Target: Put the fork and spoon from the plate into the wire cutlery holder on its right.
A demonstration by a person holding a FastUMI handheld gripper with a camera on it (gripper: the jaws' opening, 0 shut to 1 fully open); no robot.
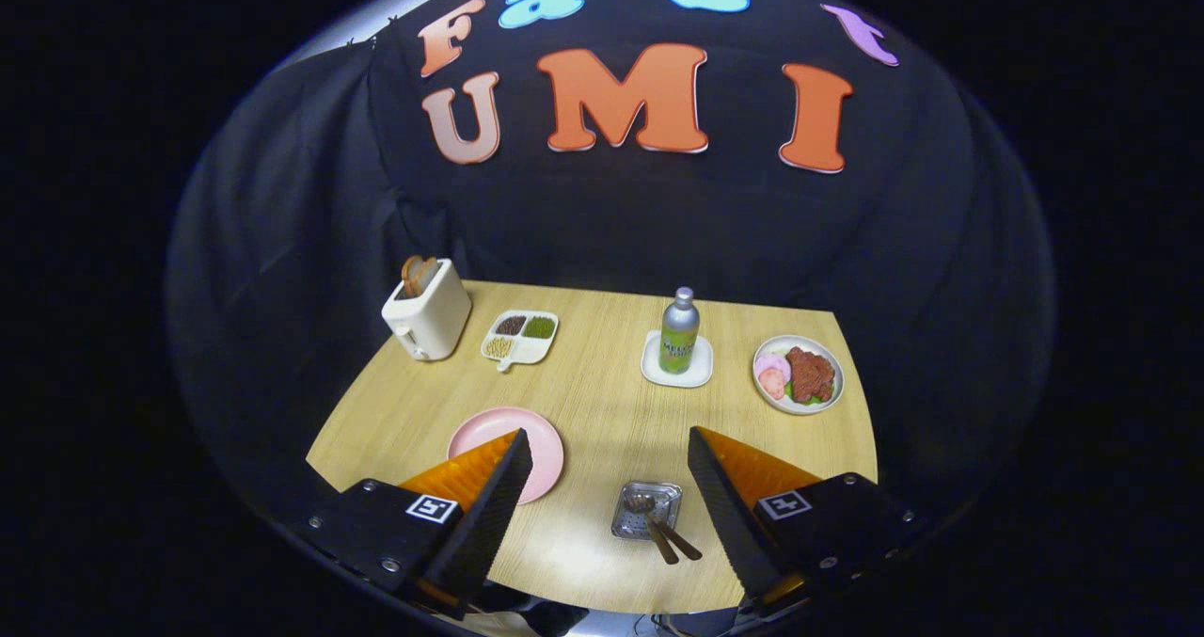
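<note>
My gripper (607,453) hangs open high above the wooden table (602,402), with nothing between its fingers. A pink plate (513,435) lies partly behind the left finger, and its visible part is bare. Right of the plate, between the fingers and below them, stands the wire cutlery holder (646,510). Two wooden-handled utensils (663,529) stand in it, their handles leaning toward me and to the right. One is a spoon; the other's head is hidden in the holder.
At the back left stands a cream toaster (426,310) with bread in it. Beside it lies a white divided dish (520,337). A green bottle (679,333) stands on a white coaster at the back. A plate of food (799,374) is at the right.
</note>
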